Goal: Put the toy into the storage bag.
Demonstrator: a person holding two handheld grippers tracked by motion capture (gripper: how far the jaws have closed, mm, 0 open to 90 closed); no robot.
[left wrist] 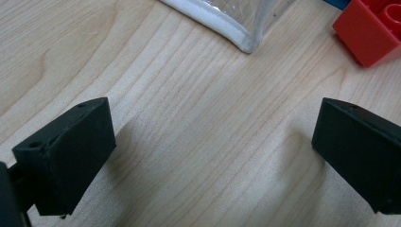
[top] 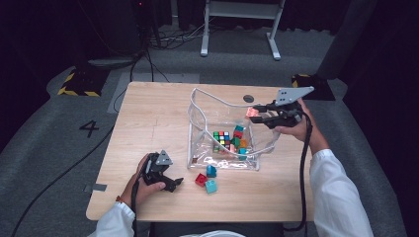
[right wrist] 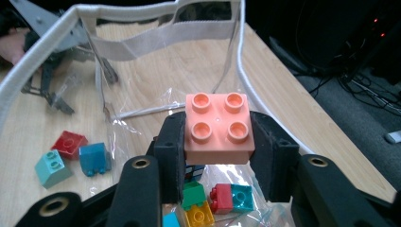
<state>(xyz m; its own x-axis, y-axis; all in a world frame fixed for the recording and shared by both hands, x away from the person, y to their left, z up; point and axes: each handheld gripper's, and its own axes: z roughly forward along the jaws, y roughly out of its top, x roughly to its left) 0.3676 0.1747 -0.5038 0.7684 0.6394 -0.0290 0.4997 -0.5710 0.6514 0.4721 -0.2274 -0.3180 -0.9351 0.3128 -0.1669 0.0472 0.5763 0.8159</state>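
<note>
At the lower left of the high view, the left gripper (top: 170, 181) is seen low over the wooden table (top: 148, 123), held in a hand; in the left gripper view its jaws are spread wide with only bare wood between them. Just to its right, in the lower centre of that view, a red brick (top: 200, 179), a blue brick (top: 211, 171) and a teal brick (top: 211, 186) are found loose on the table, close together. Beyond them, at centre frame, a clear plastic bag (top: 197, 106) with white edging stands open, with a multicoloured cube (top: 222, 138) and assorted bricks lying inside. At the right of centre, the right gripper (top: 257, 114) is held above the bag's right rim. In the right gripper view, a pink four-stud brick (right wrist: 219, 128) is pinched between its jaws, studs upward, above the bag's contents.
</note>
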